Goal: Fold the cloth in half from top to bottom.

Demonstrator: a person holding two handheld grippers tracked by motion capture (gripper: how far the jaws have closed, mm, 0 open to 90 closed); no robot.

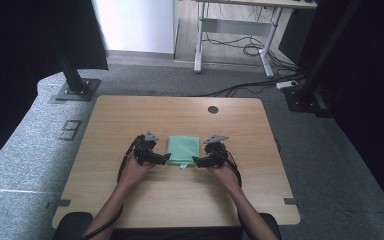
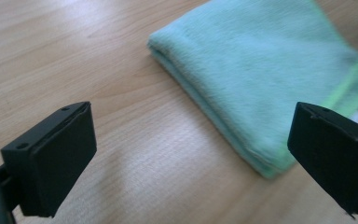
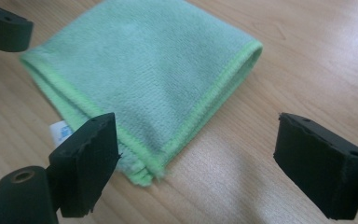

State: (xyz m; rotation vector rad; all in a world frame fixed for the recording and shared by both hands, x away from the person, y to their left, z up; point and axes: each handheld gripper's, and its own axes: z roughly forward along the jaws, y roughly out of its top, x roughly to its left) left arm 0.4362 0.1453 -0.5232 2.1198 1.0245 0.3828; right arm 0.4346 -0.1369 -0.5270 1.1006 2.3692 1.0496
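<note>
A folded green cloth [image 1: 184, 150] lies flat on the wooden table [image 1: 130, 115], near its middle. My left gripper [image 1: 166, 158] rests at the cloth's near left corner, jaws wide open, nothing between them. In the left gripper view the cloth [image 2: 261, 79] lies ahead between the jaw tips and towards the right one. My right gripper [image 1: 196, 161] sits at the near right corner, also open. In the right gripper view the cloth [image 3: 144, 70] shows its bright green hem and a small white label [image 3: 59, 132] by the left jaw.
A dark round grommet hole [image 1: 213, 109] marks the table's far side. Black frame posts [image 1: 72, 75] stand on the grey carpet beyond the table. A white desk frame with loose cables [image 1: 240, 45] stands farther back.
</note>
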